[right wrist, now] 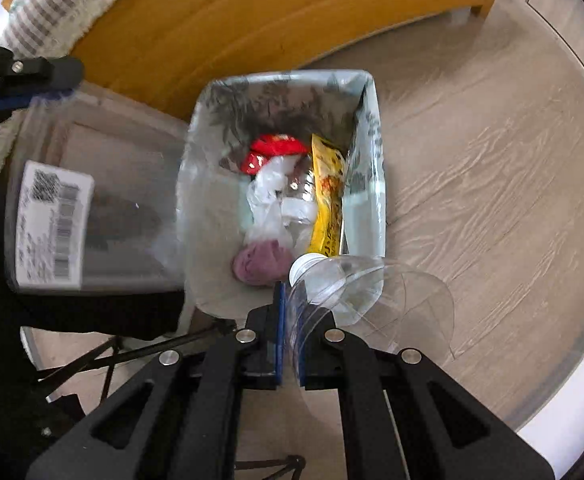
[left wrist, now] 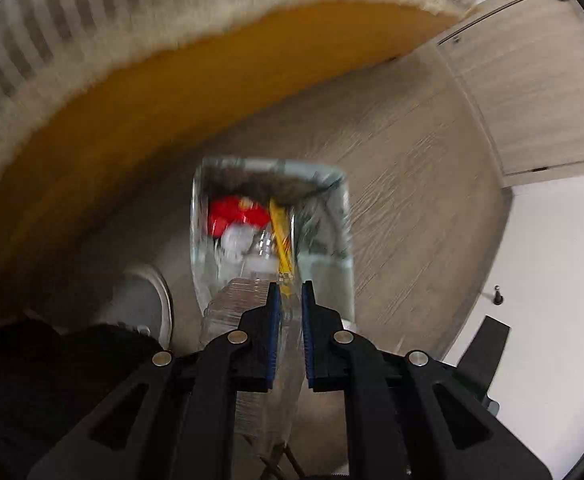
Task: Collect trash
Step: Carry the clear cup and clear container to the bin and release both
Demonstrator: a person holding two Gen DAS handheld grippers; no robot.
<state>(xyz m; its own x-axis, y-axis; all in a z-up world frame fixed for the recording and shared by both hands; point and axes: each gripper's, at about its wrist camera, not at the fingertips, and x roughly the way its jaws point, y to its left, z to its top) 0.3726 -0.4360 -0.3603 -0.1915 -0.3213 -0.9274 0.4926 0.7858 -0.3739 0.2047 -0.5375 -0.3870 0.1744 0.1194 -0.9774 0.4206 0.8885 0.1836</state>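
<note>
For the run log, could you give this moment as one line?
left gripper: shut on clear container | right gripper: shut on clear bottle | both above lined bin

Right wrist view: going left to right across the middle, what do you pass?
Clear plastic container with barcode label → white crumpled plastic in the lined bin → yellow snack wrapper → bin's right wall → wooden floor.

Both views sit on the grippers and look steeply down along their own jaws; the left wrist camera faces the lined bin [left wrist: 270,232] from above with the wooden floor [left wrist: 412,200] around it; the right wrist camera hangs nearer over the same bin [right wrist: 280,184], its contents filling mid-frame; both share the bin, the floor and the yellow bed frame [right wrist: 252,12]; the right view also catches the left gripper [right wrist: 32,80] at its upper left edge.
</note>
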